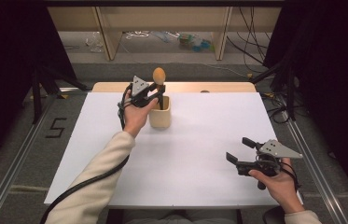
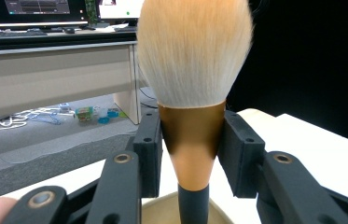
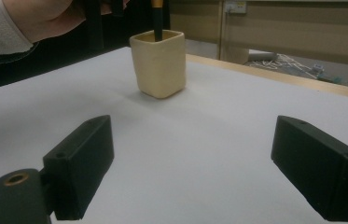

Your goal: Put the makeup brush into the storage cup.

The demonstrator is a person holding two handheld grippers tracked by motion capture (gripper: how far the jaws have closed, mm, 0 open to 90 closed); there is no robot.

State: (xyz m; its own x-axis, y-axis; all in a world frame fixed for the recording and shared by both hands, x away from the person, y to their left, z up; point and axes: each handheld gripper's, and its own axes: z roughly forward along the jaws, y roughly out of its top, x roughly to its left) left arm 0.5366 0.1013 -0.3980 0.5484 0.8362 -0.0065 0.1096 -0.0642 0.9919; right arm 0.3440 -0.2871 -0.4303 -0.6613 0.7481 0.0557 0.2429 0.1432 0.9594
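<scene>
A makeup brush stands upright in a cream cup (image 1: 160, 116) at the back middle of the white table. Its tan bristle head (image 1: 159, 74) rises above the cup. My left gripper (image 1: 158, 89) is shut on the brush just under the bristles. In the left gripper view the jaws press both sides of the gold ferrule (image 2: 192, 140), with the bristles (image 2: 192, 51) above and the black handle (image 2: 193, 205) running down into the cup. My right gripper (image 1: 238, 148) is open and holds nothing at the front right. In the right gripper view the cup (image 3: 158, 63) stands far beyond the gripper (image 3: 195, 140).
The white table top (image 1: 199, 135) has a wooden strip (image 1: 218, 87) along its far edge. Beyond it lie floor cables and small items (image 1: 195, 42) under a desk. Black curtains hang at both sides. A "5" is marked on the floor (image 1: 56, 127) at the left.
</scene>
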